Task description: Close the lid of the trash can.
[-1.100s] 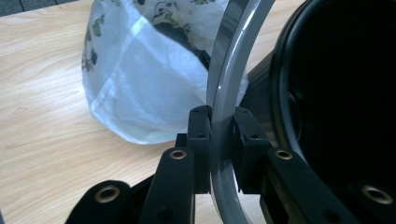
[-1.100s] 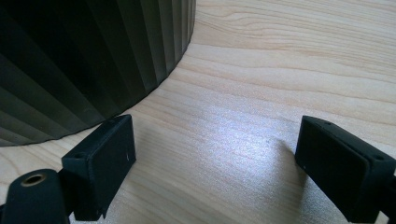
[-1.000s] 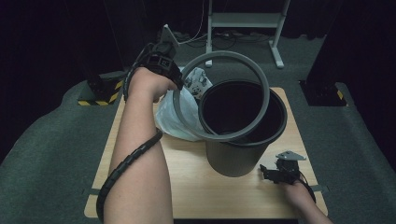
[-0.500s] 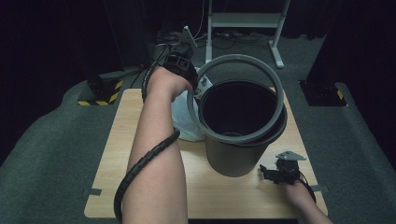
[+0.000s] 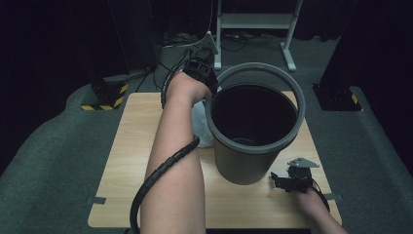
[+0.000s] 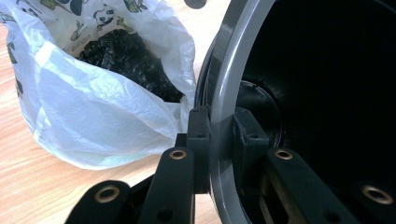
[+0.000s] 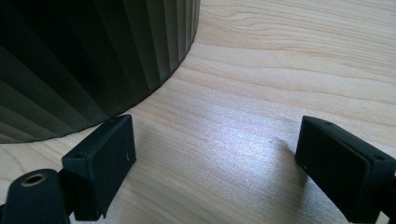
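Observation:
A dark ribbed waste bin (image 5: 241,165) stands upright on the wooden table (image 5: 126,161). A grey ring (image 5: 293,87) lies about level around the bin's mouth. My left gripper (image 5: 210,92) is shut on the ring's left edge. In the left gripper view its jaws clamp the ring (image 6: 224,93) from both sides, one inside the bin, one outside. A white plastic bag (image 5: 202,124) with black contents (image 6: 126,60) sits against the bin's left side. My right gripper (image 5: 280,181) rests on the table by the bin's base (image 7: 84,60), with its jaws open and nothing between them.
A white metal stand (image 5: 253,22) and cables sit on the floor beyond the table. A black-and-yellow block (image 5: 104,100) lies off the table's far left corner. Bare tabletop (image 7: 280,70) stretches ahead of the right gripper.
The left hand has carried the grey ring to the right and down, from tilted above the bin to level on its mouth. The right gripper has stayed put.

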Action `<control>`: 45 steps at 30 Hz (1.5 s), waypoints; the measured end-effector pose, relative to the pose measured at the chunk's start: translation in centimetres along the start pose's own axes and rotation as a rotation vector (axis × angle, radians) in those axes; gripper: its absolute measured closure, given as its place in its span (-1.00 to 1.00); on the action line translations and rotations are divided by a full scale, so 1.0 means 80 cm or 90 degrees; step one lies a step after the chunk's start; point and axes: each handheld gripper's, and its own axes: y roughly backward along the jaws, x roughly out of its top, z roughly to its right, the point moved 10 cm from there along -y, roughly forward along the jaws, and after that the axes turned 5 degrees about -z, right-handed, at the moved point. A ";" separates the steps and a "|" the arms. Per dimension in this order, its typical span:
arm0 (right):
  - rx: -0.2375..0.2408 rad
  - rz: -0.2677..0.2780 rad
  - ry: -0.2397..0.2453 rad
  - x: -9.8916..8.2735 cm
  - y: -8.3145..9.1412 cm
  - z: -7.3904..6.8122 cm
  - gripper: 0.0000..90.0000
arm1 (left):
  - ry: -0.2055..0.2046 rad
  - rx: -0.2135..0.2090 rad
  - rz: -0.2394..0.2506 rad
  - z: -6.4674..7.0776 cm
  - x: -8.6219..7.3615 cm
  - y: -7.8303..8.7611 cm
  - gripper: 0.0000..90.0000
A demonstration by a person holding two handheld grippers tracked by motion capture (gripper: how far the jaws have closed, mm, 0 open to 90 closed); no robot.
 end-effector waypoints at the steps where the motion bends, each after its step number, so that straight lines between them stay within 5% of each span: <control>1: 0.000 0.000 0.000 0.000 0.000 0.000 -0.73 | -0.001 0.002 -0.002 0.002 0.001 -0.003 0.75; 39: 0.004 0.000 0.003 0.000 0.000 -0.001 -0.73 | -0.007 0.028 -0.019 -0.003 -0.005 -0.031 0.68; 45: 0.005 0.001 0.005 0.001 0.000 -0.001 -0.73 | -0.009 0.034 -0.008 -0.007 -0.005 -0.029 0.41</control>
